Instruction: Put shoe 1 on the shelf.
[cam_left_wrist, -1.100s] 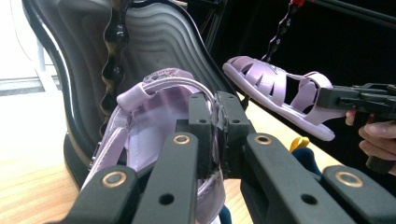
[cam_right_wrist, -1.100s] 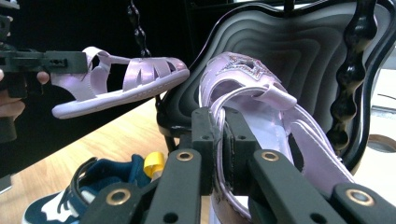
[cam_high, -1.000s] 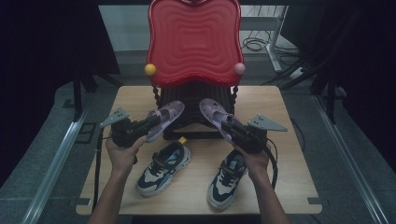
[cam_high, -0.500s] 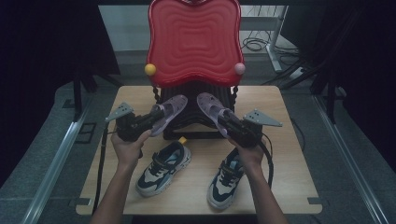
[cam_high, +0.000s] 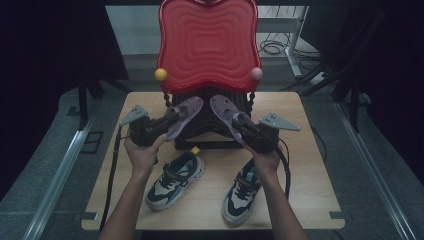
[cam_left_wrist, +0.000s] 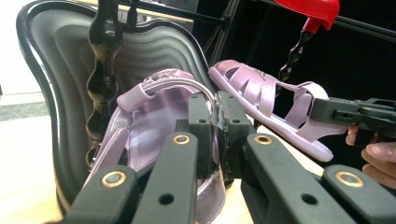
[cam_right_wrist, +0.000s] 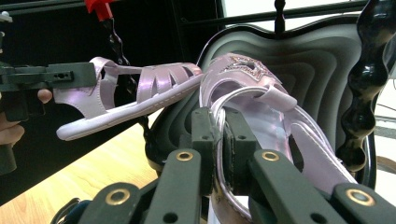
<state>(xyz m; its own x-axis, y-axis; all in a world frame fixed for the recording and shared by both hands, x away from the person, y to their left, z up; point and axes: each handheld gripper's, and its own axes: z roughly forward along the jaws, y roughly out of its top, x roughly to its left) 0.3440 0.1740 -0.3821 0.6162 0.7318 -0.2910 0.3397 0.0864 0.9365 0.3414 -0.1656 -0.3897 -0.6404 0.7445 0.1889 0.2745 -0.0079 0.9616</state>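
Purple sandals (cam_high: 186, 112) (cam_high: 223, 111) carry a glittery star, no readable writing.

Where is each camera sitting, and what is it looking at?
High view: above the table, looking forward and down at a red chair; both forearms and claws show.
Left gripper view: on the left claw, shut on the left sandal; two black jaws show.
Right gripper view: on the right claw, shut on the right sandal; its jaws show.
Shared: both gripper views show the other sandal and the black seat.
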